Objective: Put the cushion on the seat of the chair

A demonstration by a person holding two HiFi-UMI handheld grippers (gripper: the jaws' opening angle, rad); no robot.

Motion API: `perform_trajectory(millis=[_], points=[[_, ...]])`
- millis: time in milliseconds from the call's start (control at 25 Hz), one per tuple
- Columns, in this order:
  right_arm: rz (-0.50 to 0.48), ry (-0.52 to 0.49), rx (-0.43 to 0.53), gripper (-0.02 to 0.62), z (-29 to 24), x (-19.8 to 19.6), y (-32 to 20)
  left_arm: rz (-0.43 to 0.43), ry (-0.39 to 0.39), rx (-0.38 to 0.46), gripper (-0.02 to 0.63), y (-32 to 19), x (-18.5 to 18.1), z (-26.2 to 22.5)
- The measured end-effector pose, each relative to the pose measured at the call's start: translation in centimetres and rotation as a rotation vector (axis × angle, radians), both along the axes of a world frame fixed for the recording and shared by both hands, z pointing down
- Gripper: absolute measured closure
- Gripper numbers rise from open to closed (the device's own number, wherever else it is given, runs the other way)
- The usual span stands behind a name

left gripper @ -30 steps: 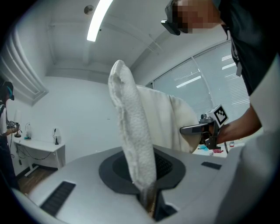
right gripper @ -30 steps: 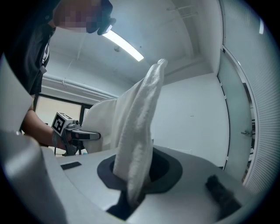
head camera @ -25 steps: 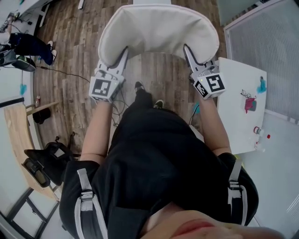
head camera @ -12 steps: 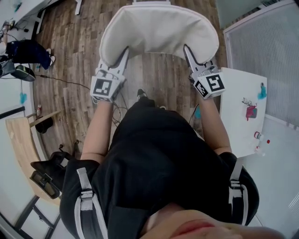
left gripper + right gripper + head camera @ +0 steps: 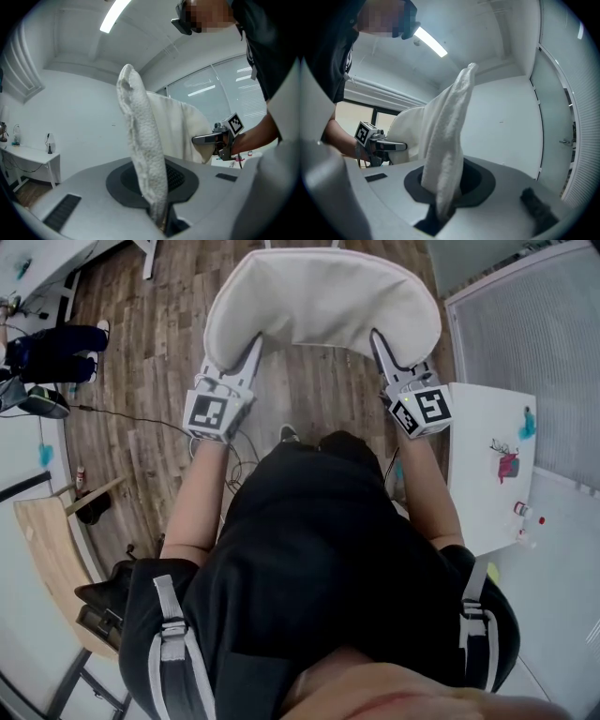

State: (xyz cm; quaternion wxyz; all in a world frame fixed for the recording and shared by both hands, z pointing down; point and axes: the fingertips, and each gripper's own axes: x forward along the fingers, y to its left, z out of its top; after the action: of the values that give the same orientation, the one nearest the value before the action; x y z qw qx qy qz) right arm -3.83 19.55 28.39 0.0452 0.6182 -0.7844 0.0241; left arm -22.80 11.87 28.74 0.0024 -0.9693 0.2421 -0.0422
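The cushion [image 5: 319, 306] is held out in front, above the floor [image 5: 319, 395], pinched at its near left corner by the left gripper [image 5: 253, 345] and at its near right corner by the right gripper [image 5: 377, 341]. A desk [image 5: 478, 488] is seen just right of the right gripper.

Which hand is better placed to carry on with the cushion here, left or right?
Neither. The left gripper and the right gripper each have their fingers shut on an opposite end of the cushion, level with each other, so both should probably move it together.

A white table [image 5: 475, 493] stands on wood-plank floor [image 5: 159, 334] under a strip light [image 5: 114, 16].
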Motion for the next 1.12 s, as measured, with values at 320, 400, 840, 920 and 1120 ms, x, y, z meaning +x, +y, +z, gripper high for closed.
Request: perform_trajectory(millis=[320,400,840,920,1120], points=[[0.018,-0.005,-0.007,0.545,1.3,1.5,-2.7,0.012,-0.008,-0.012,0.551,-3.1,1.5,1.2],[0.015,-0.009,-0.005,0.545,1.6,2.3,-3.8,0.009,-0.011,-0.013,0.551,-4.2,2.4,1.5],[-0.050,-0.011,-0.012,0.545,2.5,8.1,-11.3,-0.041,-0.039,-0.014,0.550,-10.8,8.0,2.1],[-0.060,-0.015,-0.012,0.545,2.6,9.7,-12.5,-0.048,-0.043,-0.013,0.550,-11.8,9.5,2.1],[-0.093,-0.019,-0.014,0.545,2.4,13.4,-15.0,-0.072,-0.054,-0.004,0.549,-13.9,13.0,1.8]])
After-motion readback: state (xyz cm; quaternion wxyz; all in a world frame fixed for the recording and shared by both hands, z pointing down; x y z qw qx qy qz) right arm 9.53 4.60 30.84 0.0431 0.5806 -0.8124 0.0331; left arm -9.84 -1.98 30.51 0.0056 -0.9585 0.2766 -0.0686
